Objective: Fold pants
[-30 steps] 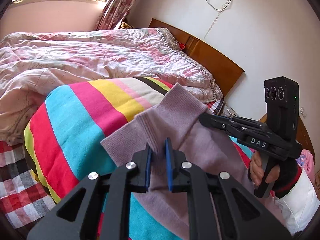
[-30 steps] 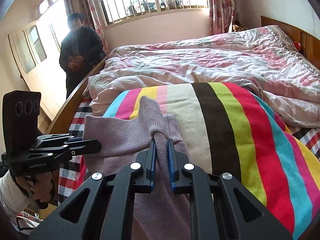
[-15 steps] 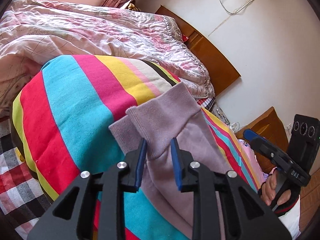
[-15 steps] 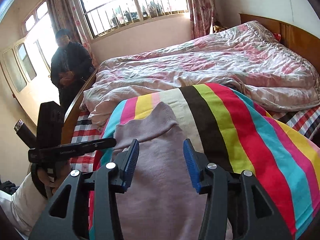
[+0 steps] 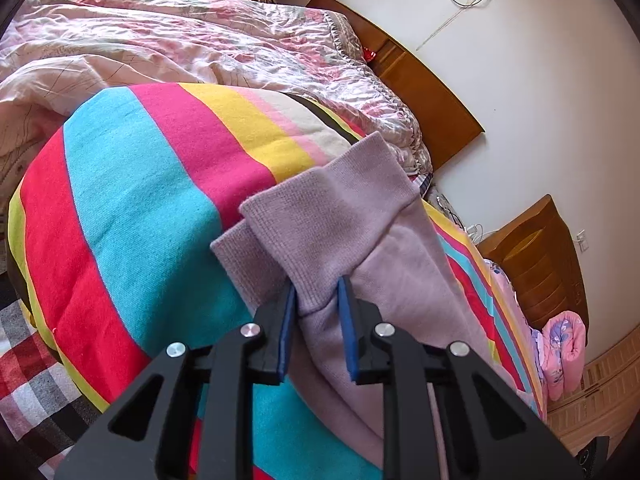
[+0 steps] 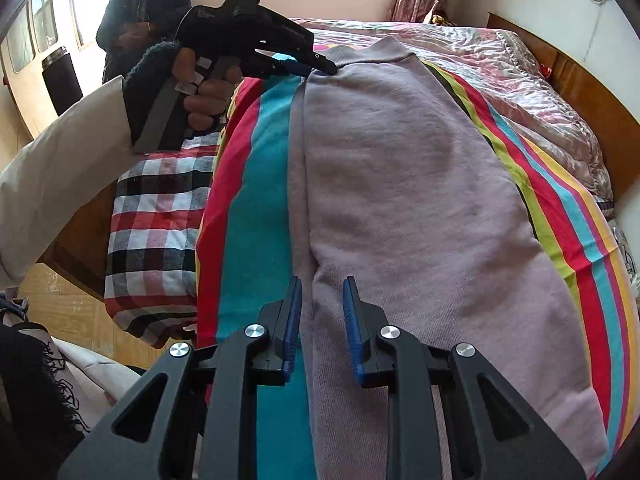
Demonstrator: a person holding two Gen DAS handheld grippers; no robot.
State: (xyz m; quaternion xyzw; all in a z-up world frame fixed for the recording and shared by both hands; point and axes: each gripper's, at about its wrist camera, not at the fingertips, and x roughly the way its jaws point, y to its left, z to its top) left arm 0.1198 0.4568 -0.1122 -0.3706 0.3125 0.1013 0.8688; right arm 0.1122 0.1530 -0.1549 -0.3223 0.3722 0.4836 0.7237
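Left gripper (image 5: 316, 300): fingers closing on the ribbed cuff of the lilac pants (image 6: 400, 184), cloth bunched between the pads. Right gripper (image 6: 322, 300): fingers closing astride the pants' left edge fold; pad contact unclear. Pants lie flat on a striped blanket (image 5: 132, 208) on the bed, long axis running from right gripper away to the cuffs. Pink quilt (image 5: 192, 52) beyond; bystander (image 6: 140, 12) by the window.
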